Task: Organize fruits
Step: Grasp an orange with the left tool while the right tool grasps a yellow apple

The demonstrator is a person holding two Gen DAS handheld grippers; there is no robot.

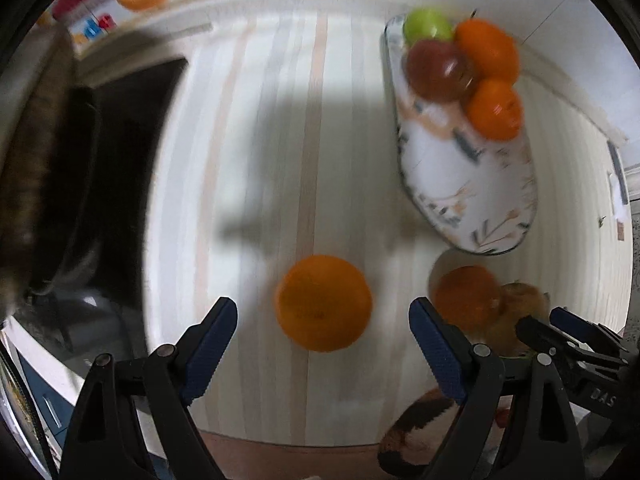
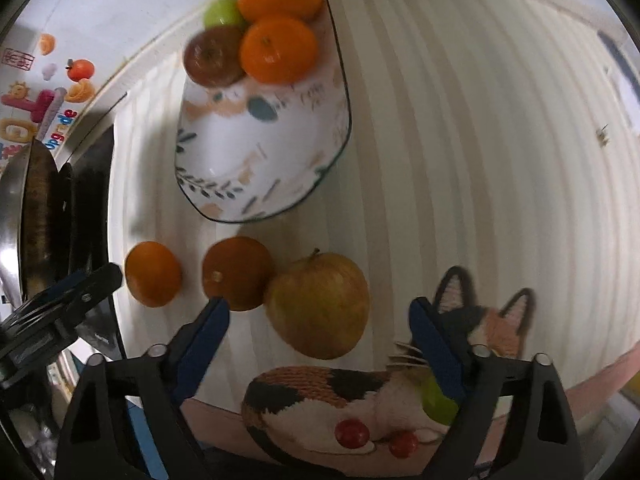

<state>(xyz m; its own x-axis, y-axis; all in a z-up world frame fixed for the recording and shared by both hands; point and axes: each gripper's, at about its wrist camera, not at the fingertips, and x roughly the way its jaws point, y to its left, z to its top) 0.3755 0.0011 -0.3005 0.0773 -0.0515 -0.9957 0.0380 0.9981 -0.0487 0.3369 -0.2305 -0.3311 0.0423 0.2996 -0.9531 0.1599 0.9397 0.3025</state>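
A patterned white oval plate (image 1: 448, 168) (image 2: 224, 160) holds a green apple (image 1: 426, 26) (image 2: 224, 12), a red apple (image 1: 438, 70) (image 2: 214, 56) and two oranges (image 1: 486, 50) (image 2: 278, 48) at its far end. On the striped table lie an orange (image 1: 324, 302) (image 2: 152, 274), a second orange (image 1: 466, 296) (image 2: 238, 272) and a yellow-red apple (image 2: 318, 304) (image 1: 524, 300). My left gripper (image 1: 324, 344) is open, its fingers either side of the near orange. My right gripper (image 2: 320, 344) (image 1: 560, 328) is open around the yellow-red apple.
A dark pan and stove (image 1: 48, 184) (image 2: 44, 216) stand at the left. A cat-shaped mat (image 2: 360, 396) (image 1: 416, 428) with small red balls lies at the table's near edge. Fruit stickers (image 2: 44, 92) are on the wall.
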